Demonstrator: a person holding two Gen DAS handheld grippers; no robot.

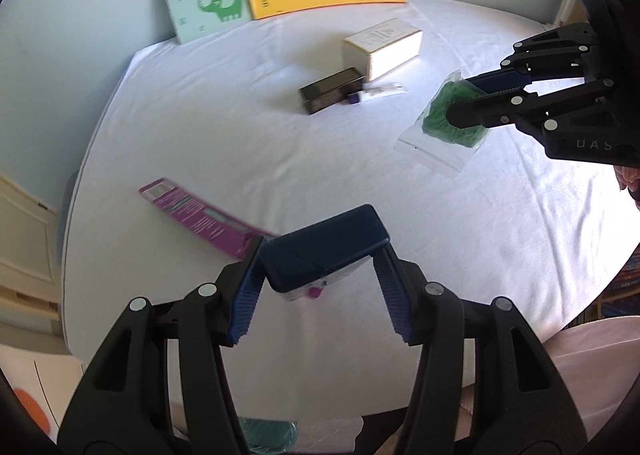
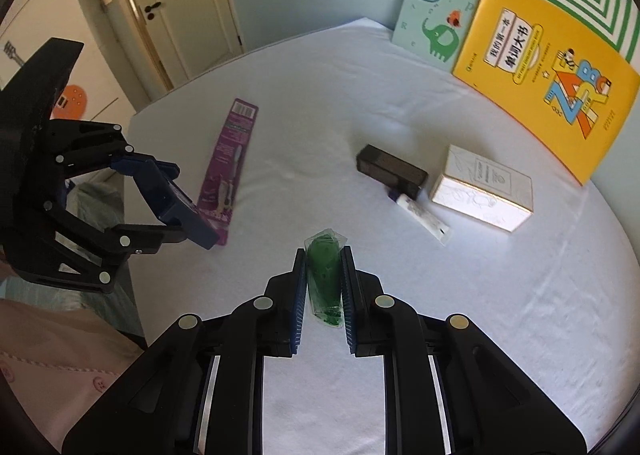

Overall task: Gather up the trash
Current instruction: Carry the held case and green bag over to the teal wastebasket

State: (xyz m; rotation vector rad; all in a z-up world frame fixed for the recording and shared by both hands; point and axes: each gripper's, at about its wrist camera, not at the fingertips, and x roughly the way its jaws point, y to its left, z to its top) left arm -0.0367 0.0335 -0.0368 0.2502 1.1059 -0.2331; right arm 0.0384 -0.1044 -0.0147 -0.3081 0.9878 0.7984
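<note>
My left gripper point(image 1: 320, 247) is shut on a dark blue box point(image 1: 332, 239), held lifted over the near edge of the white bed point(image 1: 280, 159). From the right wrist view that same left gripper point(image 2: 180, 201) shows at the left, with the blue box point(image 2: 182, 211) across its fingers. My right gripper point(image 2: 324, 255) is shut on a small clear bag of green material point(image 2: 322, 283), lifted off the sheet. In the left wrist view the right gripper point(image 1: 460, 97) and its bag point(image 1: 436, 123) hang at the right. A flat purple package point(image 2: 230, 159) lies on the bed between the two.
A black box point(image 2: 390, 169), a white box point(image 2: 482, 187) and a small white tube point(image 2: 424, 217) lie mid-bed. Two children's books point(image 2: 540, 67) lean on the wall behind. A teal plastic bag point(image 1: 268, 435) sits below the bed's near edge. The person's pink clothing point(image 2: 60, 355) is at lower left.
</note>
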